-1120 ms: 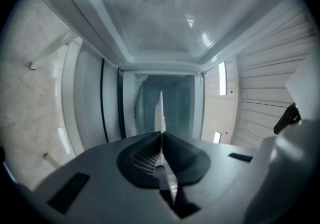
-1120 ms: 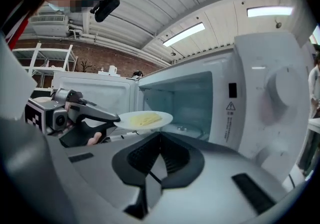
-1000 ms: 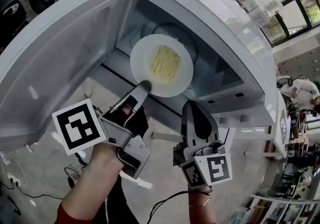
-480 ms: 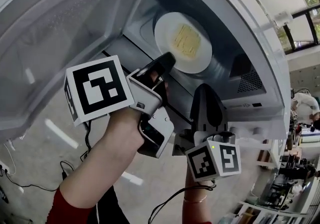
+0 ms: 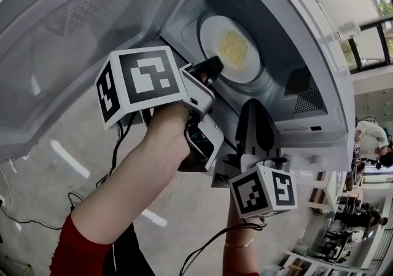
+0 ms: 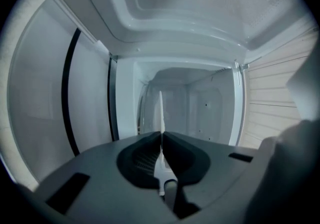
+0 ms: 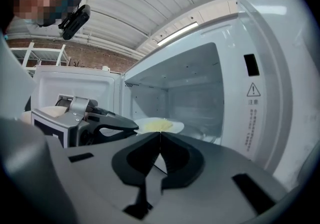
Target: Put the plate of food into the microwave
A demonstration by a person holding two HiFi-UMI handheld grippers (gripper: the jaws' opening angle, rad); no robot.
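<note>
Head view looks steeply down; both gripper views closely face the microwave [image 7: 270, 68].

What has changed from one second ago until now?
The left gripper carried the plate of food from the doorway deeper into the microwave. It still grips the plate's rim; the right gripper stays shut and empty, and the door stays open.

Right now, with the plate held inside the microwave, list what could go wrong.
1. The left gripper is shut on just the near rim of the plate. Held at one edge like that, the plate could tip and the food could slide off.
2. Whether the plate rests on the floor of the microwave cannot be told. Opening the jaws too soon could drop it.
</note>
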